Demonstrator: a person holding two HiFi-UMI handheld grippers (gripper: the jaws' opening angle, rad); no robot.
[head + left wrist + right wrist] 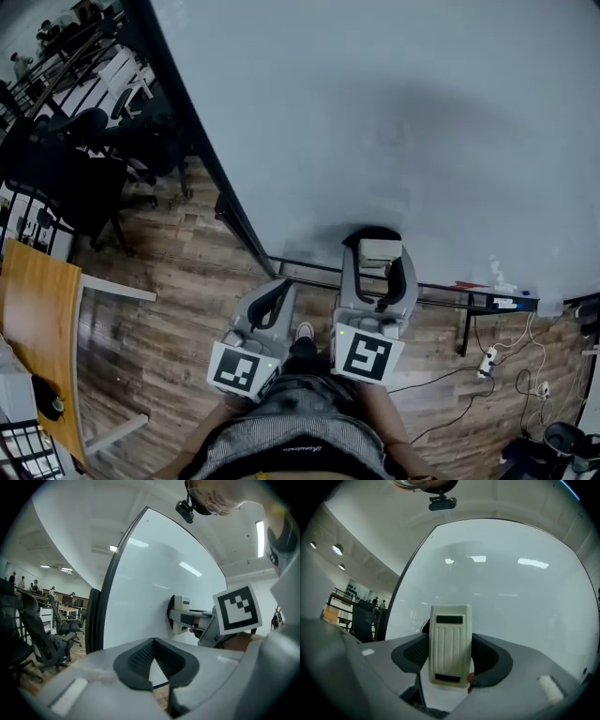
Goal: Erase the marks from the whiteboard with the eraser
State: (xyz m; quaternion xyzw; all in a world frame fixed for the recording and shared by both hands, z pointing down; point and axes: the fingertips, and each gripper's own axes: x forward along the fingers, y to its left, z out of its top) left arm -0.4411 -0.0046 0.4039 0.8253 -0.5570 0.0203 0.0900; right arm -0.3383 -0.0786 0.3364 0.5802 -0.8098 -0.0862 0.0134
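1. This is an open-plan office: desks (pixel 44 613) and black swivel chairs (pixel 56 639) stretch away under strip lights (pixel 114 548) in the ceiling.
2. People (pixel 33 587) stand among the far desks.
3. A large whiteboard (pixel 375 112) in a black frame stands on a wood-plank floor (pixel 187 309).
4. A wooden table (pixel 37 309) sits off to one side, and a power strip (pixel 487 359) with trailing cables lies on the floor under the whiteboard.

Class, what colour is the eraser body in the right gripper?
Cream eraser, two dark patches; right gripper view shows it best.
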